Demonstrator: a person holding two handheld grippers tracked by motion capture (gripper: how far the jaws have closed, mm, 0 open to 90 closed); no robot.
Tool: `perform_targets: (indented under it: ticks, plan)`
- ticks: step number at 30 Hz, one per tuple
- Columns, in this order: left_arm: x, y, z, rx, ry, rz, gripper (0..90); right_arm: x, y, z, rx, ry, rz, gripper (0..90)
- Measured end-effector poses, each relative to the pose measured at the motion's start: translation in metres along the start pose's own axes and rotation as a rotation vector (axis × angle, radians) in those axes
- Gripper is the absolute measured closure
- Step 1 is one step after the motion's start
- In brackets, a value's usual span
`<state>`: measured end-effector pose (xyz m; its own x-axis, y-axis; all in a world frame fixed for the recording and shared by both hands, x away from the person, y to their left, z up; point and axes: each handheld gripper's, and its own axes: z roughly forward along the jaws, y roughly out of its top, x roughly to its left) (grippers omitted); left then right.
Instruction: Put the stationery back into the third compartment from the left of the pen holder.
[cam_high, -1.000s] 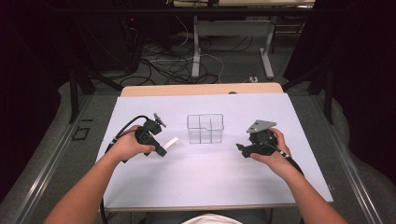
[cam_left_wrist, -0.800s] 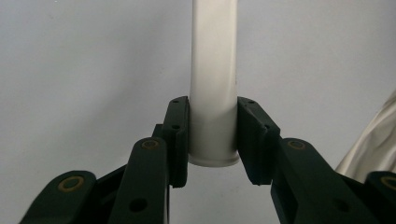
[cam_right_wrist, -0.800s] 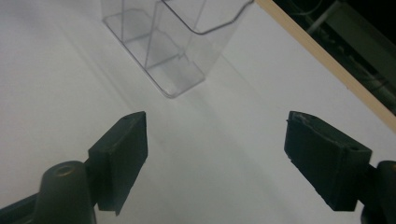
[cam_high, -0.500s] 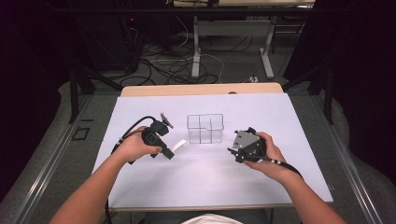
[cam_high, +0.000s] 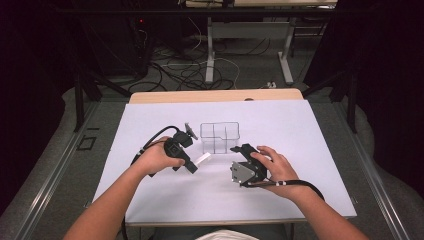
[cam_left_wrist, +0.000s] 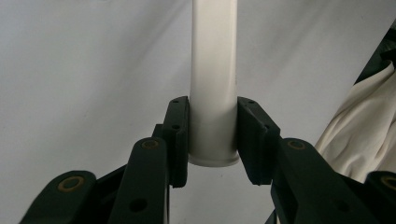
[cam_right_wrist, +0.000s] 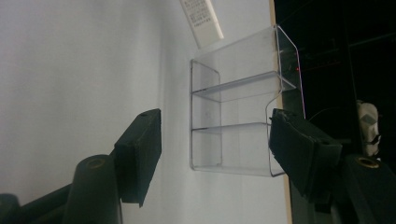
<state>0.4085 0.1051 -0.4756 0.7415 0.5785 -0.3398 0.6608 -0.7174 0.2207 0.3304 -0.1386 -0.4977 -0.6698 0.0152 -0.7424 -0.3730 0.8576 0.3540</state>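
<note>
left tool (cam_left_wrist: 212, 140) clamped on a smooth white tube (cam_left_wrist: 213, 84), round in section, matte plastic by the look; top of the tube cut off by the upper edge of the left gripper view, lower rim showing just below the black pads. seen from the high view as a short pale stick (cam_high: 202, 159) jutting from the left tool (cam_high: 192, 167) toward the middle of the desk (cam_high: 310, 130), just in front of the clear box and apart from it, whether resting on the sheet or held above it not clear. cream cloth (cam_left_wrist: 359, 135) at the right edge of the left gripper view, folded, partly cut off

right tool (cam_right_wrist: 215, 149) apart, nothing between the flat black pads, jaws having just been closing and stopped partway. beyond them a clear box (cam_right_wrist: 238, 112) of thin transparent plastic with rounded corners, split by inner walls into compartments, count hard to settle through the glare. in the high view the same clear box (cam_high: 220, 137) standing near the centre of the white-covered desk, the right tool (cam_high: 240, 156) just in front of it and to its right, mostly hidden under the hand and the grey three-cornered plate. end of the white tube (cam_right_wrist: 201, 18) with small printed text, too fine to read, showing above the box in the right gripper view, upper part cut off

dark floor with tangled cables (cam_high: 200, 75) beyond the desk, detail lost in shadow
</note>
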Motion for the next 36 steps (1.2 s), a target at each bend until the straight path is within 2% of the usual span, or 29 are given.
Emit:
perform_targets:
  ticks: [2,7,10,11,12,14,16,17,18,19,20,21,23,24,26,29,31,32,36]
  plan:
    - [-0.002,0.003,0.002,0.001,-0.002,0.009,67.3,0.005,0.003,0.003,-0.005,-0.024,-0.015,34.4]
    - [-0.007,0.007,0.008,0.001,-0.018,0.014,67.3,0.015,0.008,0.006,-0.009,-0.004,-0.038,39.4]
    - [-0.009,0.010,0.012,0.010,-0.024,0.017,67.3,0.018,0.010,0.007,-0.024,0.001,-0.071,40.1]
    - [-0.010,0.011,0.013,0.013,-0.028,0.016,67.3,0.019,0.010,0.008,-0.018,0.011,-0.065,40.1]
    - [-0.011,0.012,0.014,0.015,-0.030,0.027,67.3,0.020,0.011,0.008,-0.016,0.004,-0.085,40.2]
    - [-0.013,0.013,0.017,0.016,-0.039,0.019,67.3,0.023,0.011,0.011,-0.023,0.016,-0.096,40.3]
    - [-0.014,0.015,0.018,0.027,-0.044,0.031,67.3,0.026,0.012,0.012,-0.021,0.017,-0.105,40.8]
    - [-0.016,0.016,0.020,0.021,-0.048,0.019,67.3,0.026,0.013,0.012,-0.019,0.015,-0.124,41.6]
    - [-0.017,0.017,0.021,0.026,-0.054,0.020,67.3,0.027,0.014,0.013,-0.024,0.018,-0.123,42.0]
    - [-0.018,0.019,0.022,0.030,-0.057,0.028,67.3,0.027,0.015,0.012,-0.009,0.031,-0.138,42.3]
    - [-0.019,0.020,0.022,0.036,-0.061,0.034,67.3,0.028,0.015,0.014,-0.032,0.007,-0.143,42.9]
    - [-0.022,0.021,0.023,0.034,-0.065,0.024,67.3,0.029,0.015,0.013,-0.025,0.012,-0.140,43.3]
    - [-0.025,0.025,0.024,0.040,-0.073,0.037,67.3,0.028,0.016,0.014,-0.036,0.006,-0.177,44.5]
    - [-0.027,0.027,0.024,0.046,-0.081,0.055,67.3,0.029,0.016,0.015,-0.035,0.007,-0.168,45.3]
    - [-0.033,0.031,0.025,0.046,-0.085,0.057,67.3,0.029,0.017,0.015,-0.031,0.007,-0.175,47.1]
    - [-0.040,0.038,0.026,0.057,-0.093,0.071,67.3,0.028,0.017,0.015,-0.038,0.006,-0.205,49.6]
    - [-0.044,0.041,0.027,0.055,-0.098,0.071,67.3,0.029,0.017,0.015,-0.028,-0.004,-0.207,51.4]
    - [-0.045,0.043,0.027,0.056,-0.101,0.075,67.3,0.028,0.018,0.014,-0.011,0.012,-0.224,52.4]
    - [-0.051,0.049,0.026,0.056,-0.108,0.071,67.3,0.028,0.019,0.014,-0.001,0.017,-0.254,57.1]
